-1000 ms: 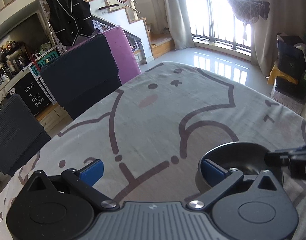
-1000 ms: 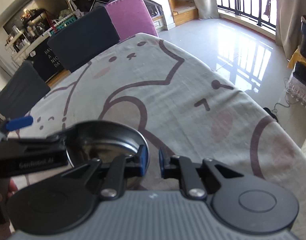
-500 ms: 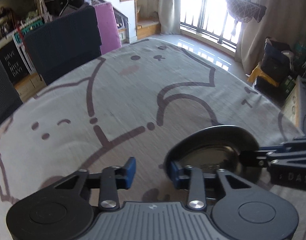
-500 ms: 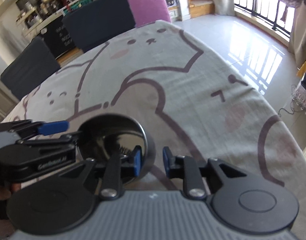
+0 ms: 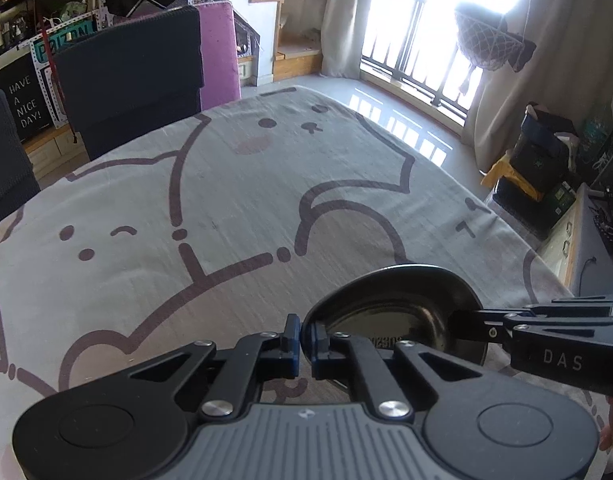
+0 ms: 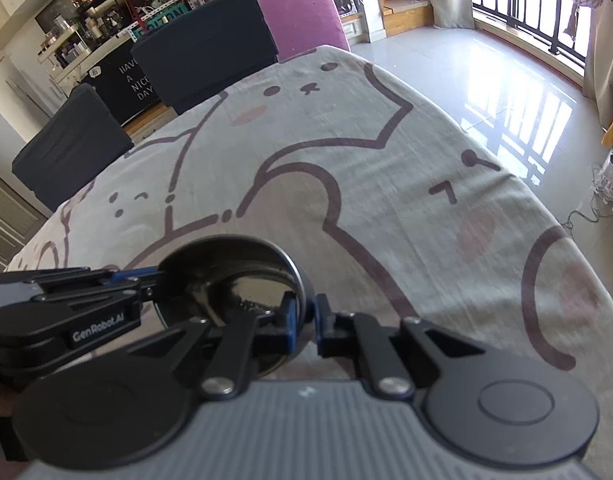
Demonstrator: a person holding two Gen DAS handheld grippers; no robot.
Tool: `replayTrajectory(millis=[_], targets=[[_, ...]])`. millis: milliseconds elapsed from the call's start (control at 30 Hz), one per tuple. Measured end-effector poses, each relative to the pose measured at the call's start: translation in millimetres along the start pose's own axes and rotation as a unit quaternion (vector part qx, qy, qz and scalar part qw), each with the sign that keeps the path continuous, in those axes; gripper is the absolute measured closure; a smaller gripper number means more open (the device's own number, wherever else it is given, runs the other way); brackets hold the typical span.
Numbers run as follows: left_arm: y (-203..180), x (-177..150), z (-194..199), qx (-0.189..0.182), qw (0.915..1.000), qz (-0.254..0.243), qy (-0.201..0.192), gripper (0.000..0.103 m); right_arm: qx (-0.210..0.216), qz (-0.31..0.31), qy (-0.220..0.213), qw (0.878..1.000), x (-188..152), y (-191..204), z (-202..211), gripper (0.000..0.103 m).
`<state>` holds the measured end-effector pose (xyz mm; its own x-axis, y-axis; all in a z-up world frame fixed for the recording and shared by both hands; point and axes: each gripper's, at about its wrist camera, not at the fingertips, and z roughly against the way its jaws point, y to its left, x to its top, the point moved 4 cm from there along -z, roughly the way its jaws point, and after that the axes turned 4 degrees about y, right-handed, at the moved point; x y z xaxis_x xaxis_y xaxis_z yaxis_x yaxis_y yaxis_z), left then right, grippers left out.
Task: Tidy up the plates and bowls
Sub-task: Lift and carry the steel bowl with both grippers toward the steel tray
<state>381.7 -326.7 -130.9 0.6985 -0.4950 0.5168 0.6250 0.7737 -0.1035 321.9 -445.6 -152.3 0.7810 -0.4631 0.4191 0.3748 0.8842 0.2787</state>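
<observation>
Indoors, cat-print tablecloth, dark chairs behind; both tongs clamped on metal bowl.

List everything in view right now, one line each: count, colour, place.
metal bowl: one, dark shiny, near table edge, rim pinched on two sides
tablecloth: one, grey, brown cartoon animals, covering table
dark chairs: two, far side of table
pink chair: one, beside them
sign board: one, black, white lettering, behind chairs
left tool: one, black, blue pads, shut on bowl rim
right tool: one, same, shut on opposite rim
</observation>
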Motion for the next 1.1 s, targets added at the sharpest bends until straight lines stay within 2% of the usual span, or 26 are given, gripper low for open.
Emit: replayTrajectory(millis=[233,600,833,1100], targets=[[17.3,-14.1,54.8,0.024,0.9991,0.009,-0.034,0.097,0.015,0.02,-0.017,1.0,-5.3,30.6,25.2,0.097],[77.8,-65.2,155.7,0.081,0.9915,0.06,-0.082,0.098,0.071,0.092,-0.046,0.992,-36.4,132.3,71.6,0.097],[126.3,-114.7,210.4,0.125,0.9823,0.102,-0.094,0.098,0.11,0.144,-0.032,0.983,-69.5,210.3,83.0,0.097],[183.0,-180.6,254.3,0.165,0.9669,0.168,-0.098,0.098,0.148,0.197,-0.003,0.969,-114.4,298.4,78.5,0.097]])
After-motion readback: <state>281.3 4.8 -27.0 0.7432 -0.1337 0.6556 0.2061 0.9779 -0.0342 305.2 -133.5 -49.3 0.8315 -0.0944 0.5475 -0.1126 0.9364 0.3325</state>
